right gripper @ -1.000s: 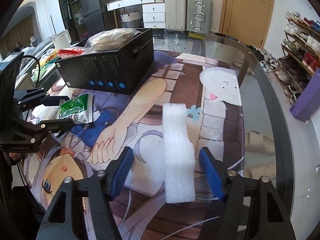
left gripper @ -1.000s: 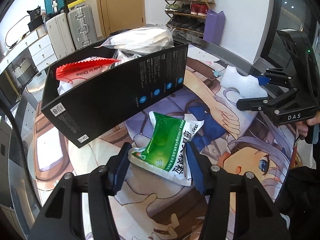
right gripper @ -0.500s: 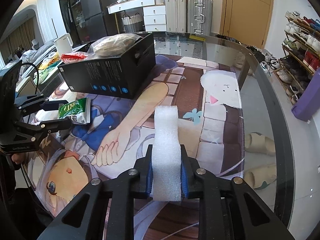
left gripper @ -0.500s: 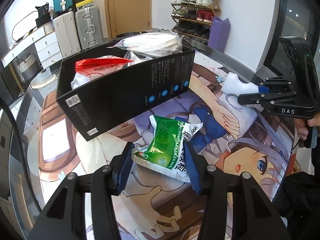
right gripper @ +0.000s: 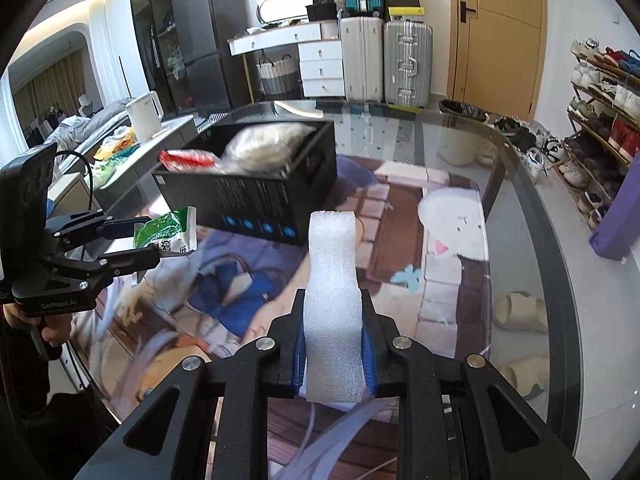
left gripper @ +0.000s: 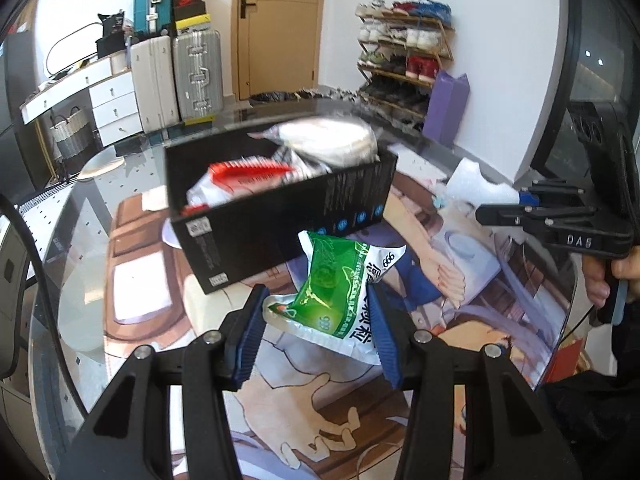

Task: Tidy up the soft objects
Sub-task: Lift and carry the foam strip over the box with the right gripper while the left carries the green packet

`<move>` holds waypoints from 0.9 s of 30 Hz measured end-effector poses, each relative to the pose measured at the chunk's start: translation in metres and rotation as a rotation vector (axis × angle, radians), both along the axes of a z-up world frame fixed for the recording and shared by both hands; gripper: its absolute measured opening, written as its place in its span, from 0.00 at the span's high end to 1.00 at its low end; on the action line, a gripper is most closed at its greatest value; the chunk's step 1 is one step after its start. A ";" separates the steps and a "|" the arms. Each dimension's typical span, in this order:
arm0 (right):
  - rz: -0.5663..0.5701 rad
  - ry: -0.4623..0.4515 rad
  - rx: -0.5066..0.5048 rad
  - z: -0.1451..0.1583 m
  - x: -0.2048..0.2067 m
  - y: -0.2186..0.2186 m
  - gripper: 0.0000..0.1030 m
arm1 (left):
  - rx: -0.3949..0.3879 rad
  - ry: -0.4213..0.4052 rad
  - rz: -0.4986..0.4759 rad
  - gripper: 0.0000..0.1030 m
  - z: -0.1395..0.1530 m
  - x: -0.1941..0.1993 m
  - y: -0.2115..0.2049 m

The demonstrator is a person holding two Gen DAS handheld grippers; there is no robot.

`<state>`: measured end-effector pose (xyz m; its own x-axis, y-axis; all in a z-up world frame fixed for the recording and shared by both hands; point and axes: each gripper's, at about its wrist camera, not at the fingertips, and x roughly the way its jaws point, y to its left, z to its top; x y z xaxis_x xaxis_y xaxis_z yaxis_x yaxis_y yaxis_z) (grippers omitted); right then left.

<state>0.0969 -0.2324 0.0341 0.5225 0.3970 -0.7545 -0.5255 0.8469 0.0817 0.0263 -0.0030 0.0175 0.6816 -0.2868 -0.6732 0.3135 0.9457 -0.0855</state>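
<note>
My left gripper [left gripper: 318, 320] is shut on a green and white packet [left gripper: 336, 288], which hangs tilted just above the printed mat. My right gripper [right gripper: 333, 344] is shut on a white foam block [right gripper: 331, 264] that stands upright between its blue pads, off the mat. A black box [left gripper: 280, 216] stands further back on the mat, holding a red packet [left gripper: 248, 170] and a clear bag of white stuffing [left gripper: 328, 142]. The right wrist view shows the box [right gripper: 256, 196] ahead to the left, with the left gripper [right gripper: 160, 238] and its packet [right gripper: 168, 232] in front of it.
The mat lies on a round glass table [right gripper: 552, 280], its edge curving along the right. Slippers [right gripper: 520, 312] show through the glass. Suitcases [right gripper: 406, 64], a shoe rack [right gripper: 600, 120] and a purple bag [right gripper: 620, 216] stand on the floor beyond. A person's hand [left gripper: 600, 276] holds the right gripper.
The right gripper has shut on the foam block and raised it off the mat. The left gripper has squeezed the green packet and lifted it towards the black box.
</note>
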 end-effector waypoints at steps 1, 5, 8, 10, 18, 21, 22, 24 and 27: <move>0.002 -0.004 0.004 0.002 0.000 0.002 0.78 | -0.006 -0.007 0.006 0.53 0.003 0.001 0.001; 0.015 -0.021 0.024 0.015 -0.001 0.012 0.78 | -0.029 -0.038 0.030 0.53 0.015 -0.002 0.007; 0.029 -0.037 0.044 0.026 -0.001 0.022 0.78 | -0.037 -0.064 0.047 0.53 0.024 -0.004 0.011; 0.037 -0.045 0.056 0.033 0.001 0.027 0.78 | -0.049 -0.076 0.059 0.53 0.031 -0.004 0.014; 0.088 -0.068 0.093 0.055 0.013 0.056 0.78 | -0.049 -0.108 0.134 0.53 0.046 0.003 0.026; 0.102 -0.073 0.100 0.061 0.017 0.065 0.78 | -0.053 -0.111 0.163 0.53 0.050 0.009 0.031; 0.105 -0.073 0.102 0.062 0.018 0.067 0.78 | -0.055 -0.111 0.173 0.53 0.051 0.012 0.033; 0.112 -0.075 0.104 0.064 0.020 0.070 0.78 | -0.046 -0.117 0.186 0.53 0.052 0.016 0.035; 0.117 -0.076 0.108 0.067 0.026 0.075 0.78 | -0.032 -0.124 0.194 0.53 0.054 0.021 0.035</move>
<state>0.1225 -0.1571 0.1012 0.5213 0.5354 -0.6645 -0.6284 0.7677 0.1255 0.0474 0.0322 0.0714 0.8029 -0.1620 -0.5737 0.1360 0.9868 -0.0883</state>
